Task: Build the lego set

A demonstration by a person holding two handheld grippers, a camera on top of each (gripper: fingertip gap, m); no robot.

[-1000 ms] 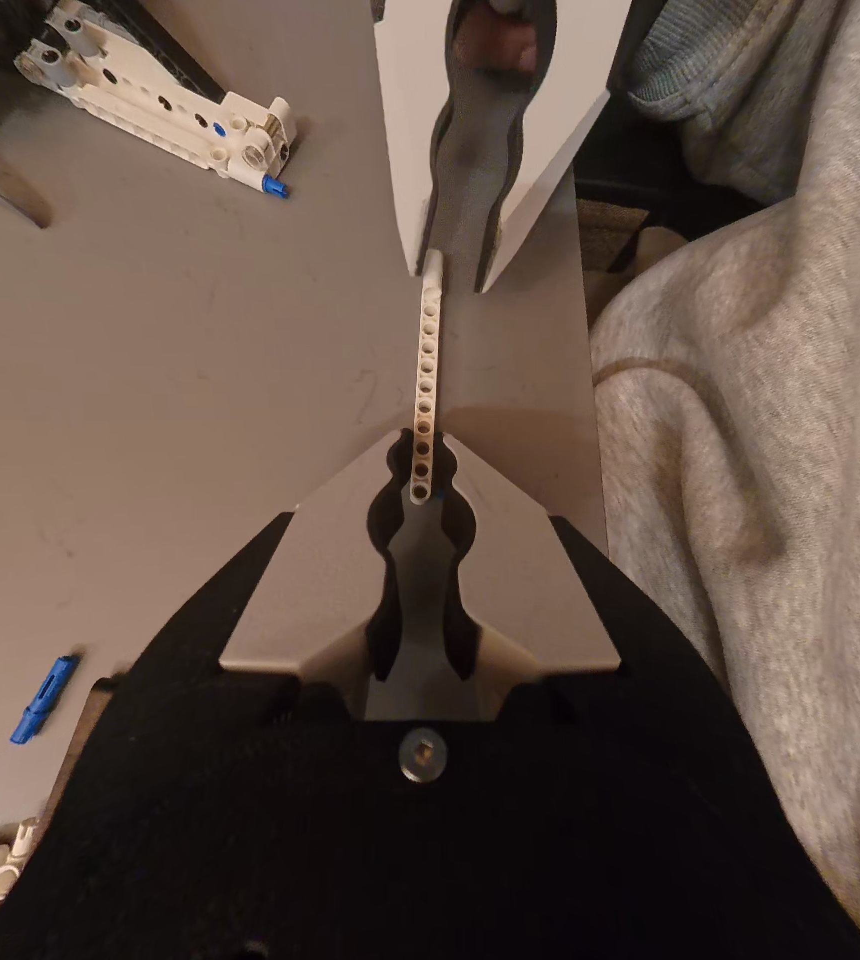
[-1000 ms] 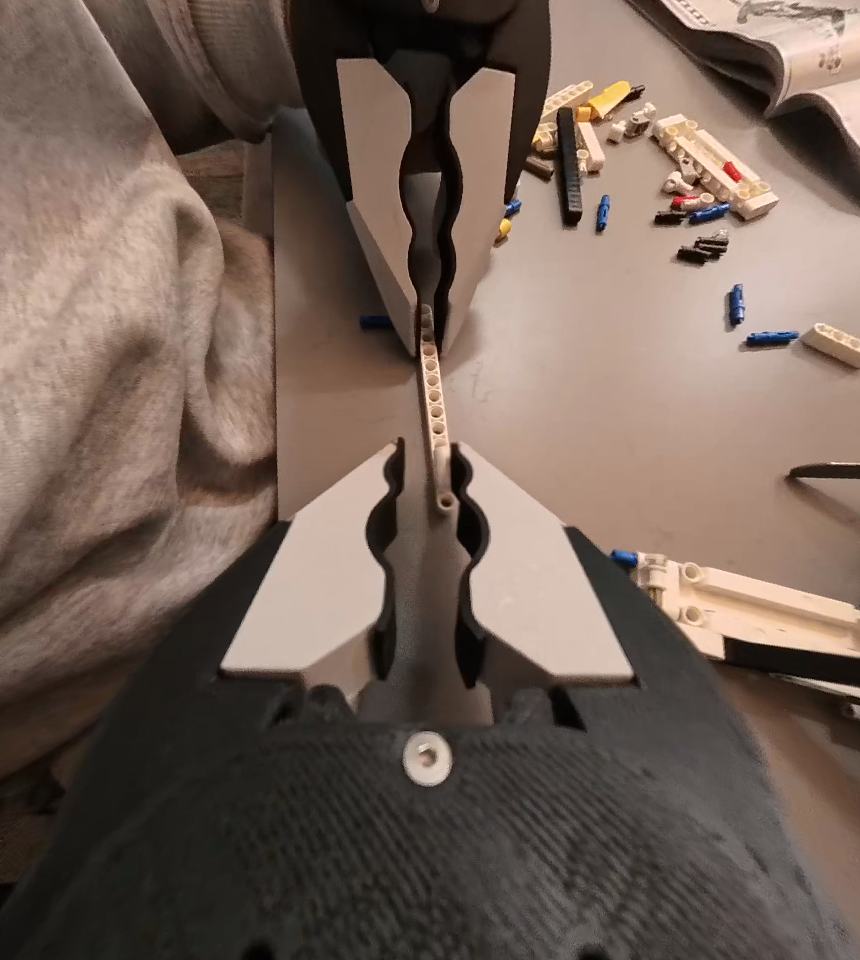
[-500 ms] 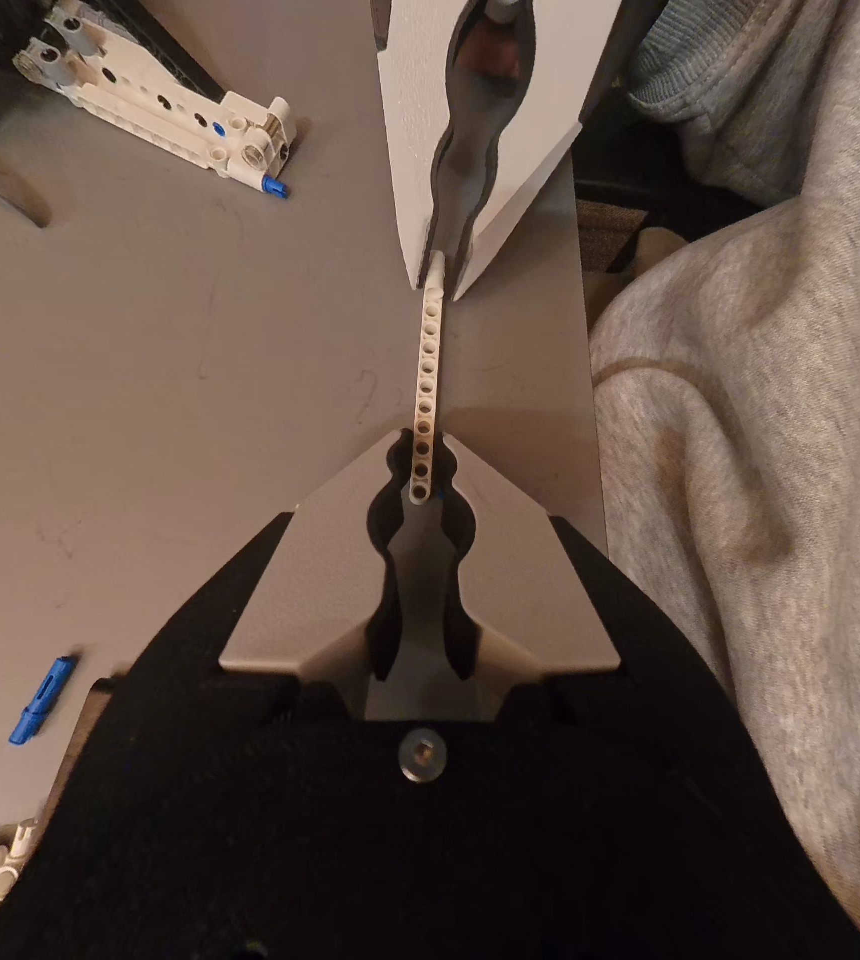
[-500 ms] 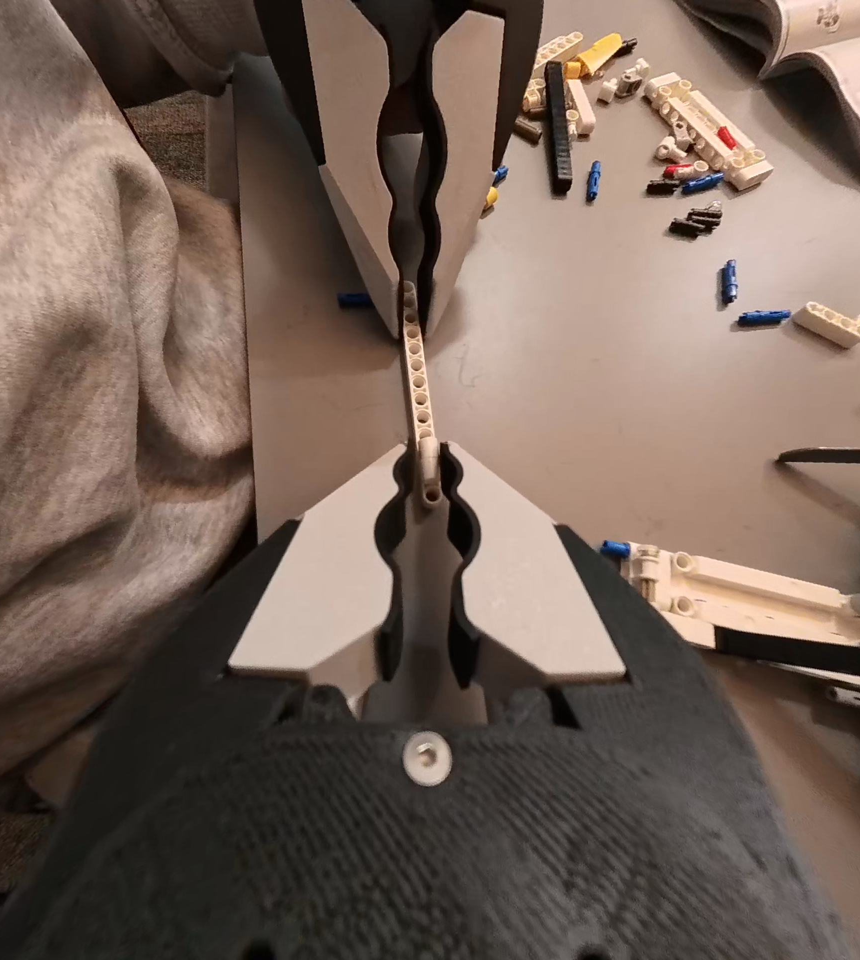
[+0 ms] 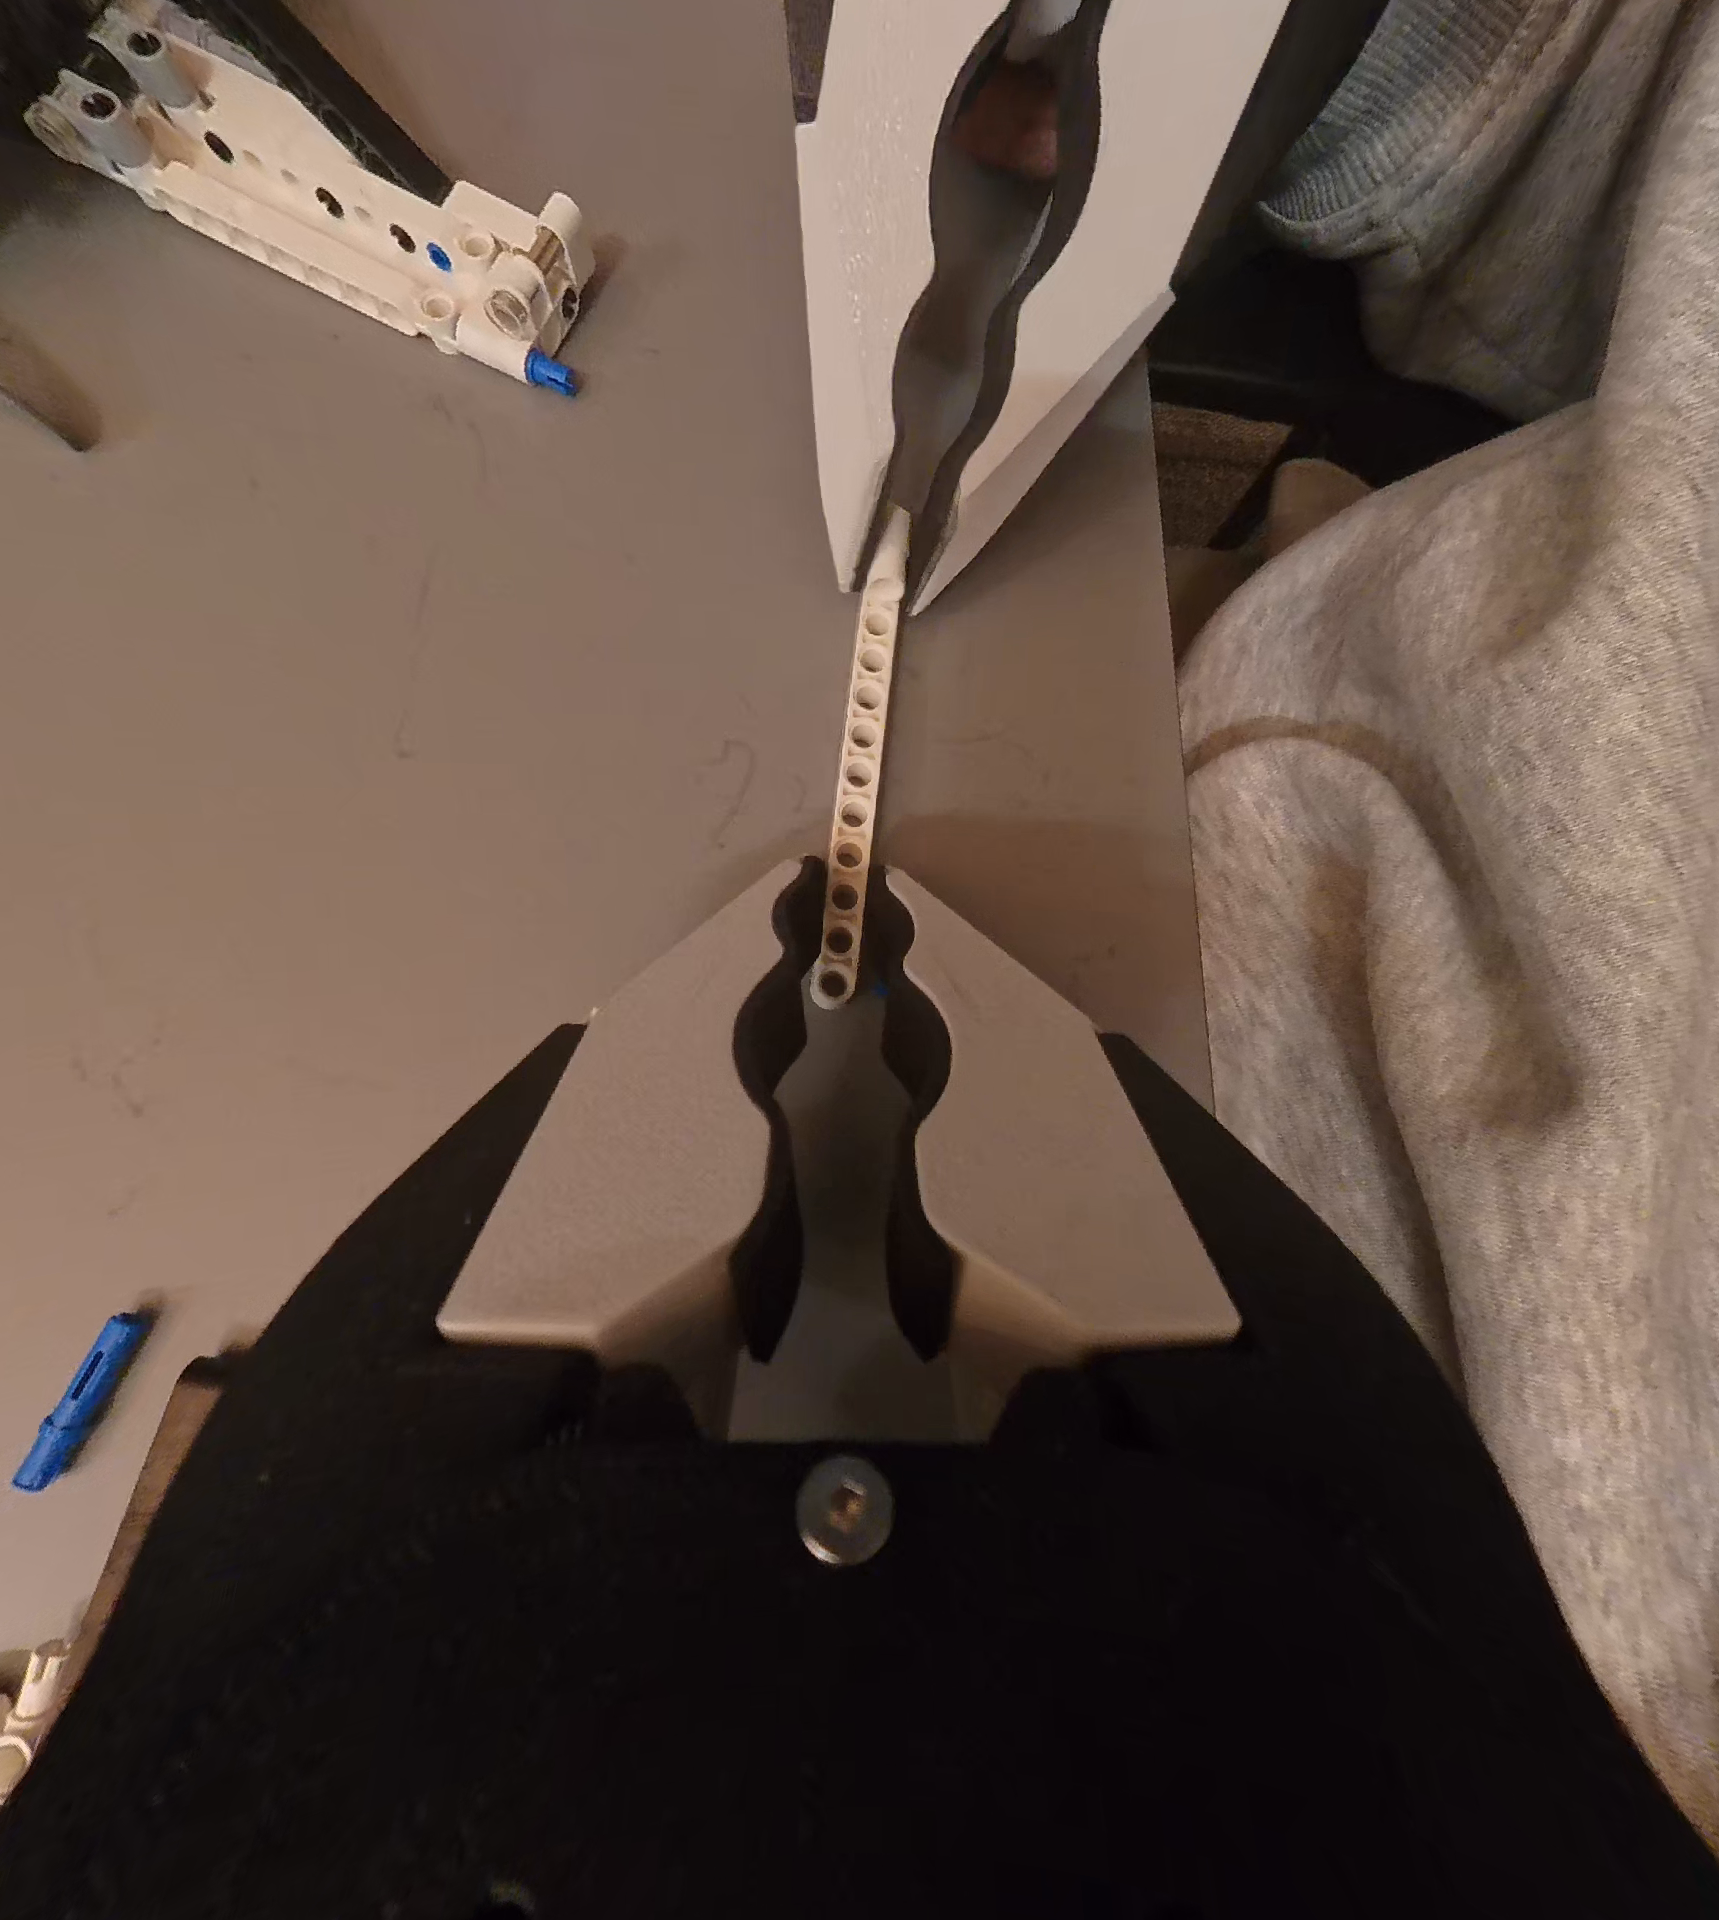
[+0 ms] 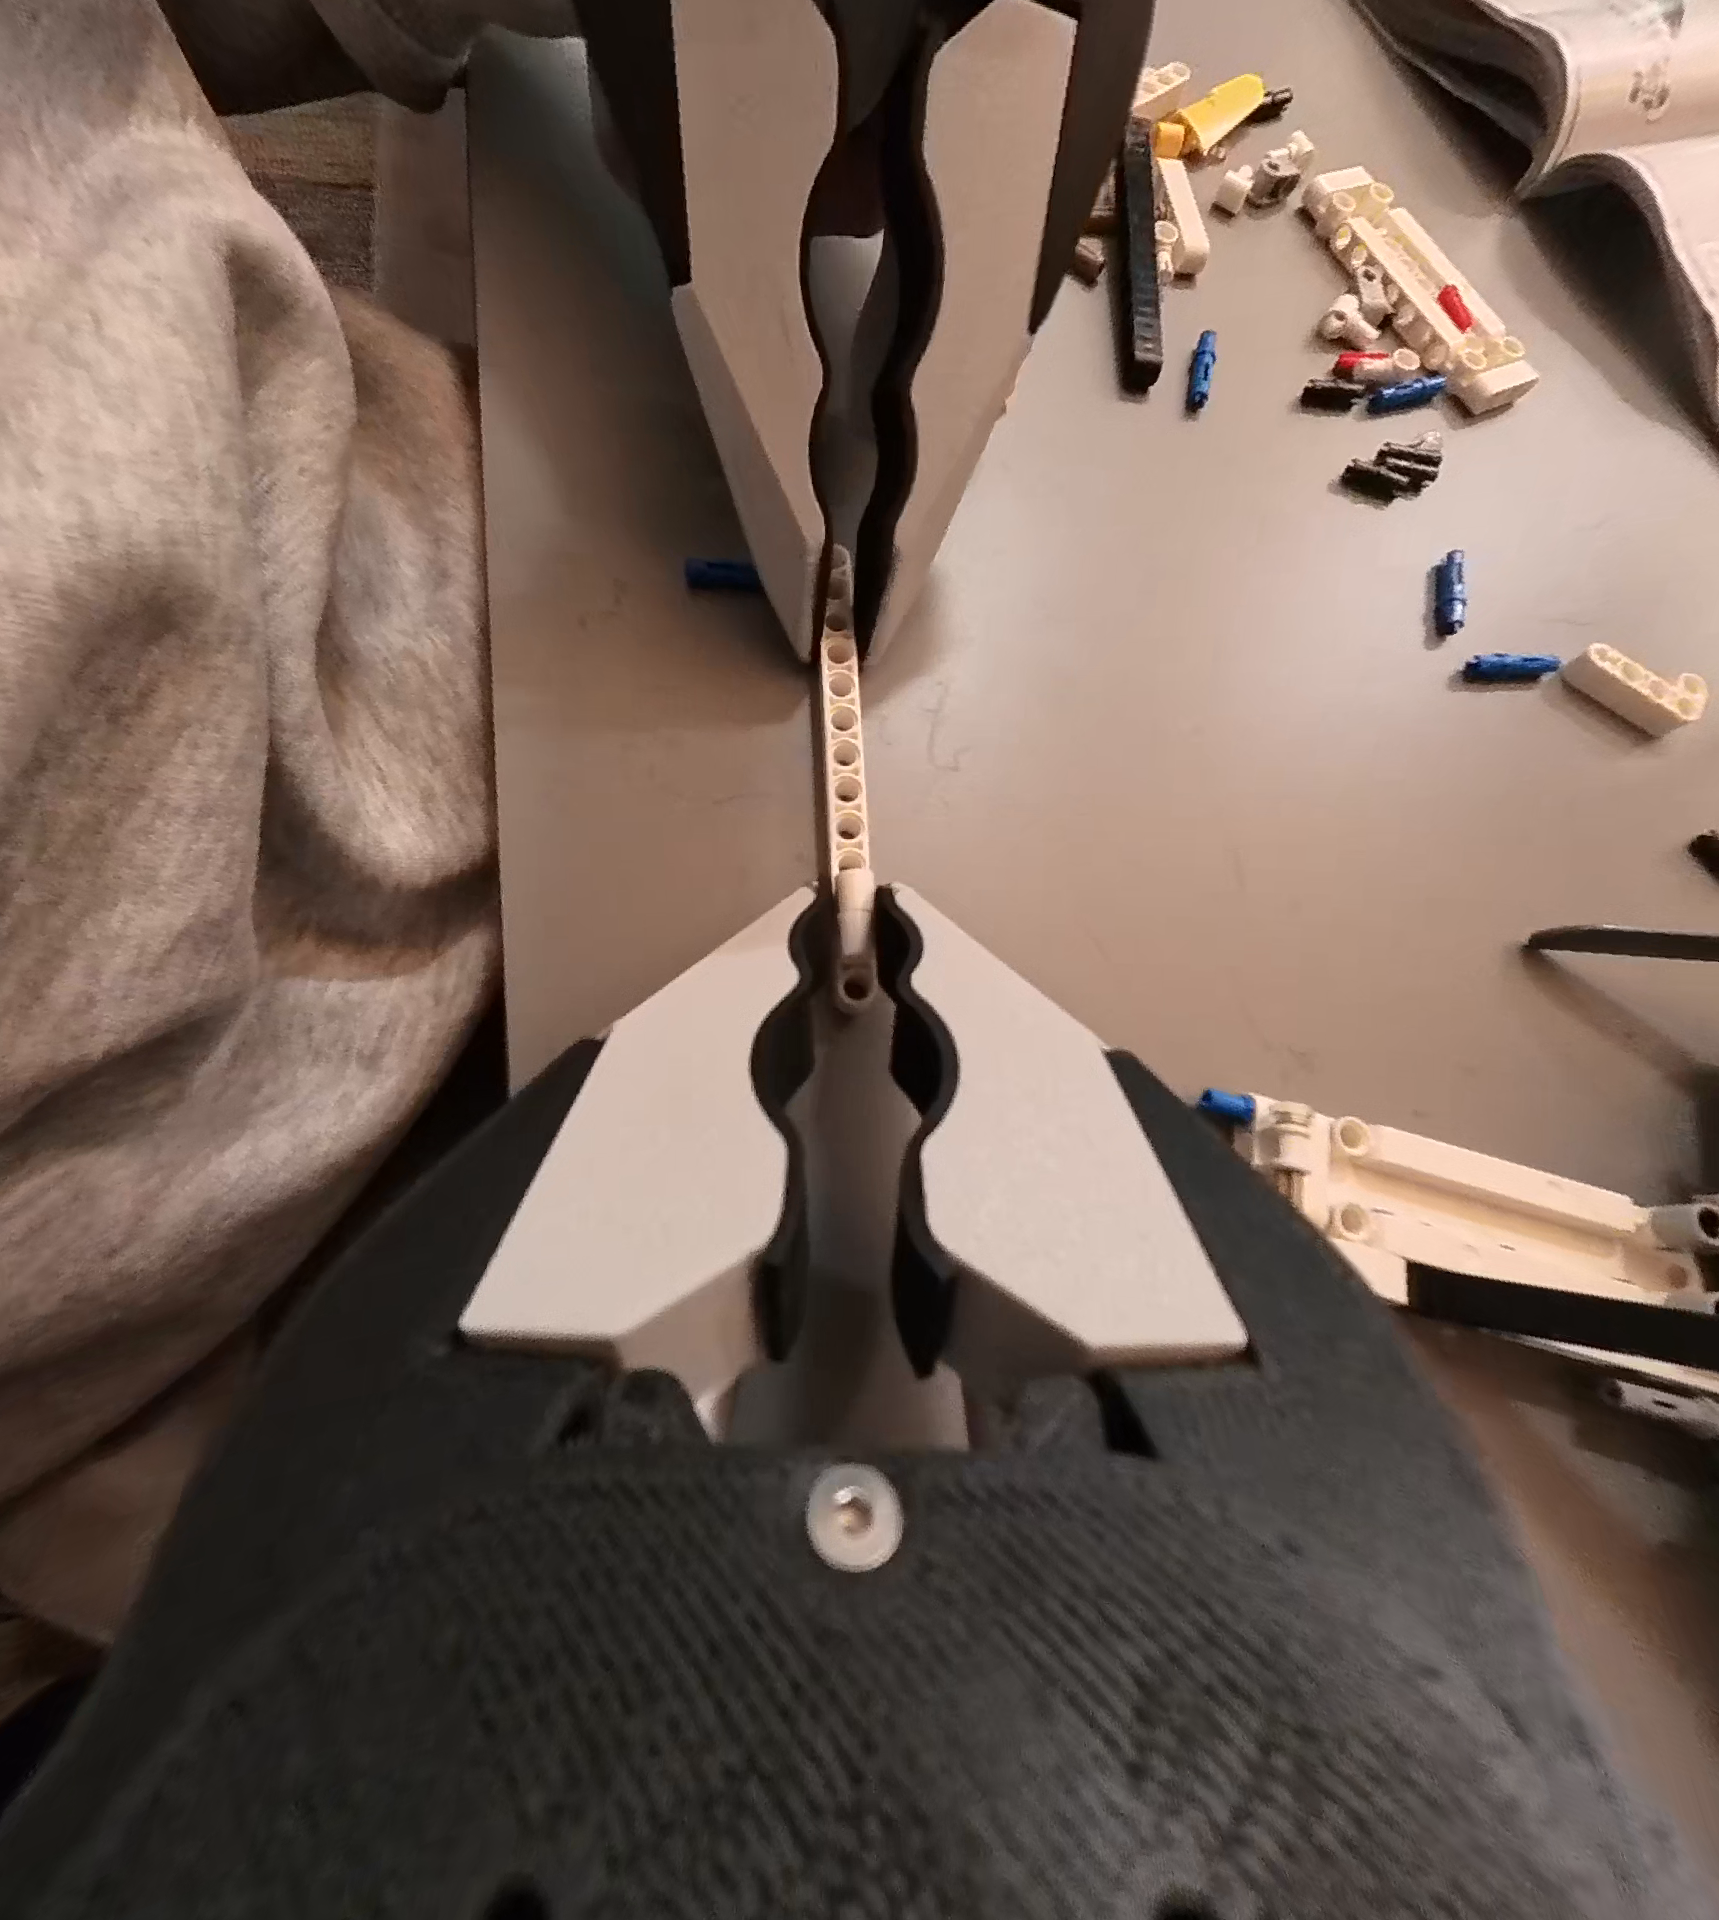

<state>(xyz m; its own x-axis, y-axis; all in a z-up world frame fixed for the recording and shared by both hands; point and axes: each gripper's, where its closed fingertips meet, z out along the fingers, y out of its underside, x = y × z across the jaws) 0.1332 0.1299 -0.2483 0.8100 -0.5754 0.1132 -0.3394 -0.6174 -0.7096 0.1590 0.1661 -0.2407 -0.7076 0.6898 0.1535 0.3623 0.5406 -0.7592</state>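
- Near the table (image 6: pixel 1198 883) edge, the white beam (image 6: pixel 842 748) bridges both tools, blocking passage between them.
- Bare table lies beside it; farther in, loose pieces (image 6: pixel 1354 301) and the white assembly (image 6: pixel 1478 1195) crowd it.

A smooth grey matte tabletop (image 5: pixel 315 727) is seen under warm, dim light. Its straight edge (image 6: pixel 486 623) is bordered by grey fleece fabric (image 6: pixel 159 520); patterned carpet (image 5: pixel 1198 457) is glimpsed beyond.

White beam (image 6: pixel 844 748) between both grippers' fingers (image 6: pixel 1021 1101) — taut
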